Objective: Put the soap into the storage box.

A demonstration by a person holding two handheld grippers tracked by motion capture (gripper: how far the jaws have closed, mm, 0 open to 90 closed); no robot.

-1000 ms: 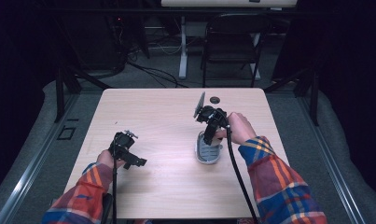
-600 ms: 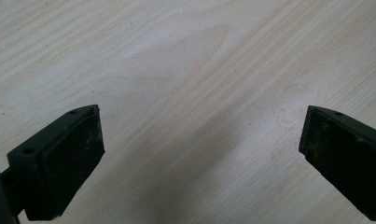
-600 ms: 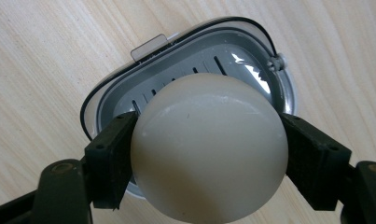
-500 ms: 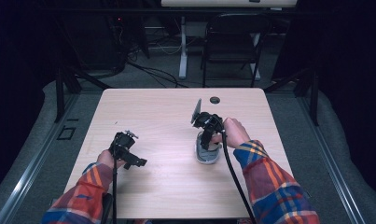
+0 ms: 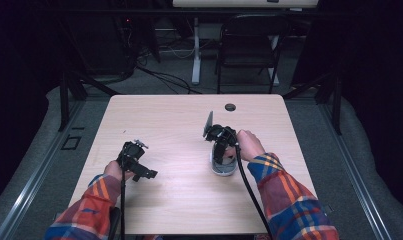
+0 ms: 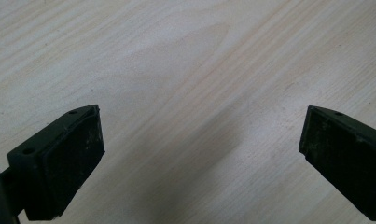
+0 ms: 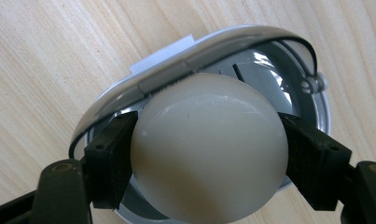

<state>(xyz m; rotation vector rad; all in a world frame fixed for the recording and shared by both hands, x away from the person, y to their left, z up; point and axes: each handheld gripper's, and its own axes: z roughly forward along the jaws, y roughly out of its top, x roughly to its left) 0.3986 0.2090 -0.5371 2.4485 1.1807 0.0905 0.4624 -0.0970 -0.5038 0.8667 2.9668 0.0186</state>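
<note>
A cream-white egg-shaped ball (image 7: 209,126) sits between the two black jaws of my right gripper (image 7: 209,148), which is shut on it. Right behind it lies a round grey and white dish-like device (image 7: 176,70) with a silver rim, flat on the wooden table. From above, the right gripper (image 5: 220,149) points down over that device (image 5: 224,171) at the table's middle right. My left gripper (image 5: 141,170) hovers over bare wood at the near left. Its jaws (image 6: 199,149) stand wide open with nothing between them.
The light wooden table (image 5: 179,125) has a small black round hole (image 5: 230,107) near its far edge. A black folding chair (image 5: 249,45) and cables stand on the floor beyond the table. Both cables trail back along the plaid sleeves.
The right gripper has come down and a little toward the near side, bringing the ball over the device. The left gripper has stayed put.
</note>
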